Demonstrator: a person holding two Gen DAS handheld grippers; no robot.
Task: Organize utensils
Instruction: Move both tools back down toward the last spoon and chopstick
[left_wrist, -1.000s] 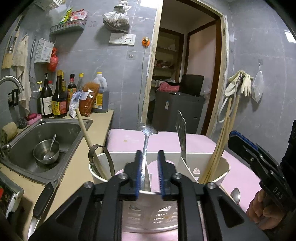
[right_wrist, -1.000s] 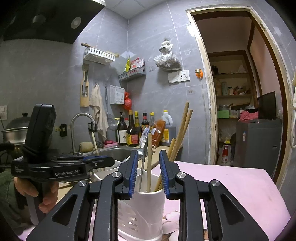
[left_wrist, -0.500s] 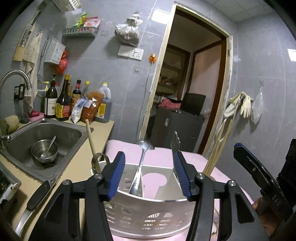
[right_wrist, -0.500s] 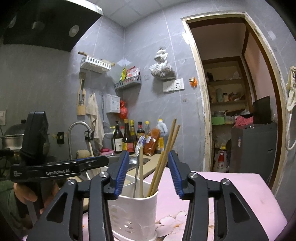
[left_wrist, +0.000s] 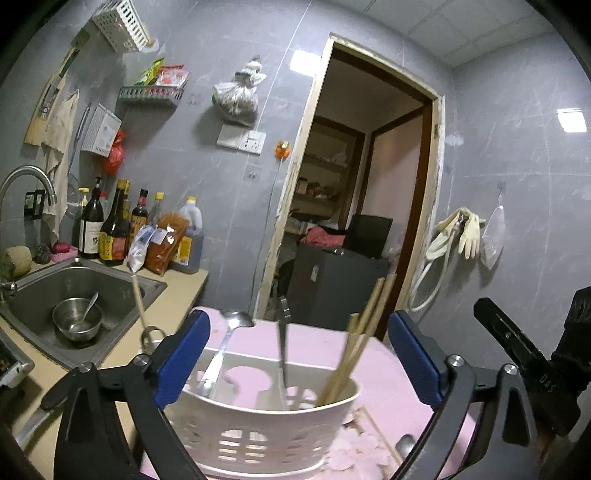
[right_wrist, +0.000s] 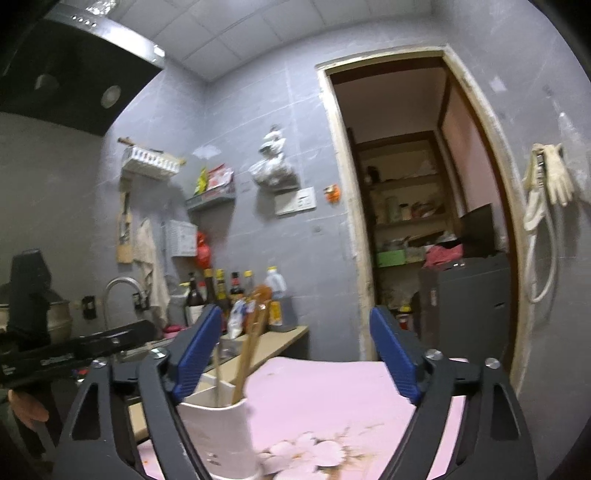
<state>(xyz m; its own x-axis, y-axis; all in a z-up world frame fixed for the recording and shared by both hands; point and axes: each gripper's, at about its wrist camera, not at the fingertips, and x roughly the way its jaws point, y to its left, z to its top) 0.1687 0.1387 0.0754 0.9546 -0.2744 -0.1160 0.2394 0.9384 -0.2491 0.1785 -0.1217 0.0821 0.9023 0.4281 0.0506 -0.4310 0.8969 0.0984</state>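
A white slotted utensil holder (left_wrist: 266, 432) stands on a pink floral-covered table (left_wrist: 384, 387). In it stand a metal spoon (left_wrist: 225, 343), a metal knife or fork (left_wrist: 283, 343) and wooden chopsticks (left_wrist: 360, 343). A wooden-handled utensil with a metal loop (left_wrist: 142, 314) leans at its left. My left gripper (left_wrist: 297, 358) is open wide, empty, just in front of and above the holder. My right gripper (right_wrist: 293, 354) is open wide and empty; the holder (right_wrist: 221, 432) with the chopsticks (right_wrist: 249, 350) sits by its left finger. A spoon bowl (left_wrist: 404, 443) lies on the table.
A steel sink (left_wrist: 74, 295) holds a bowl with a spoon (left_wrist: 75, 323). Sauce bottles (left_wrist: 114, 229) line the wall. An open doorway (left_wrist: 354, 221) is behind the table. The other gripper's black body (left_wrist: 524, 362) is at the right.
Both grippers have opened from nearly shut to wide open and pulled back and up from the holder. The spoon and chopsticks stay in the holder.
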